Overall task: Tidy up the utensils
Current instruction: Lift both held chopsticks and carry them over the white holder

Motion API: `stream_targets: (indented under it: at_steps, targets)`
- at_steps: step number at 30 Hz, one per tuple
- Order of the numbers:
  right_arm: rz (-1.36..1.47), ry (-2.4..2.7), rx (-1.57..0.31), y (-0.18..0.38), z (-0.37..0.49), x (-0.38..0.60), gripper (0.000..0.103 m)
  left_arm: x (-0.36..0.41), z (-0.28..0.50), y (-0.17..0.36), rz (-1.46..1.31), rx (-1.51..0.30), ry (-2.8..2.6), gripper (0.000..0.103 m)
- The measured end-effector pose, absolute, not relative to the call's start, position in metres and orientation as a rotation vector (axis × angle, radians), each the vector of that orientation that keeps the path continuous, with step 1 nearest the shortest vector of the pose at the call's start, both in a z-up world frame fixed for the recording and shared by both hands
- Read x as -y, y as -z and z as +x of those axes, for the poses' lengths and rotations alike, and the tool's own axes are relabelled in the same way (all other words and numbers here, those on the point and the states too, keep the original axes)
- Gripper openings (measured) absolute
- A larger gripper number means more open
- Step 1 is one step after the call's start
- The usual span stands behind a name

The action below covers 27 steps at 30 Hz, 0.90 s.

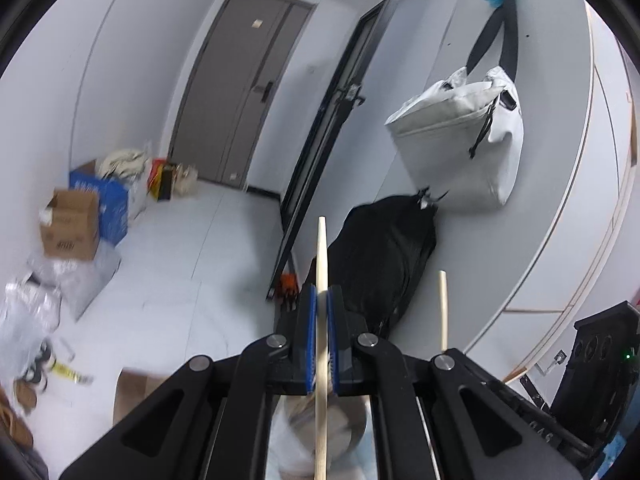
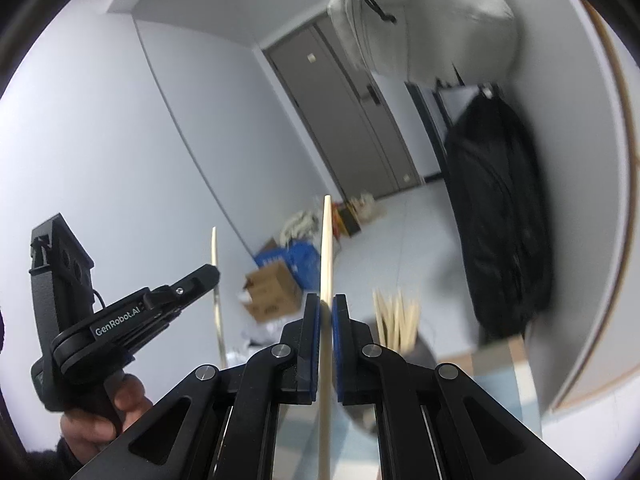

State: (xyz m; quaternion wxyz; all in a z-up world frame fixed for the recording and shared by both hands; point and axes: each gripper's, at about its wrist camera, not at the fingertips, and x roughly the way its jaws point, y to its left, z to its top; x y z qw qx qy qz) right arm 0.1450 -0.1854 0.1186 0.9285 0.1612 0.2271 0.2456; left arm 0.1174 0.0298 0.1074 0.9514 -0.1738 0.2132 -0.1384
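**Two chopsticks up, one per gripper**

Both grippers were raised well above the holder of chopsticks [image 2: 396,316]. Left gripper [image 1: 322,300] had its jaws clamped on one chopstick [image 1: 321,248], right gripper [image 2: 326,312] likewise on another chopstick [image 2: 327,240]. Light, stiff, smooth wood, probably slippery; a mid-shaft grip looked safest.

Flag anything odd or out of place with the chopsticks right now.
Nothing looks damaged or spilled. Each tool holds a single chopstick upright: left tool on one chopstick, right tool on another. The bundle in the holder looks splayed, though blurred.
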Motion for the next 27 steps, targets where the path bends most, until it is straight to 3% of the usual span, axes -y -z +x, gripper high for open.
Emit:
stream_targets:
  at_steps: [13,27]
  targets:
    - [0.383,-0.424,-0.387,-0.097,0.238,0.173,0.005,-0.035,0.170,-0.080,-0.372,-0.371,0.264,0.001]
    - [0.346,-0.343,-0.265,-0.063,0.245,0.153,0.005,-0.023,0.168,-0.061,-0.268,-0.283,0.290,0.001]
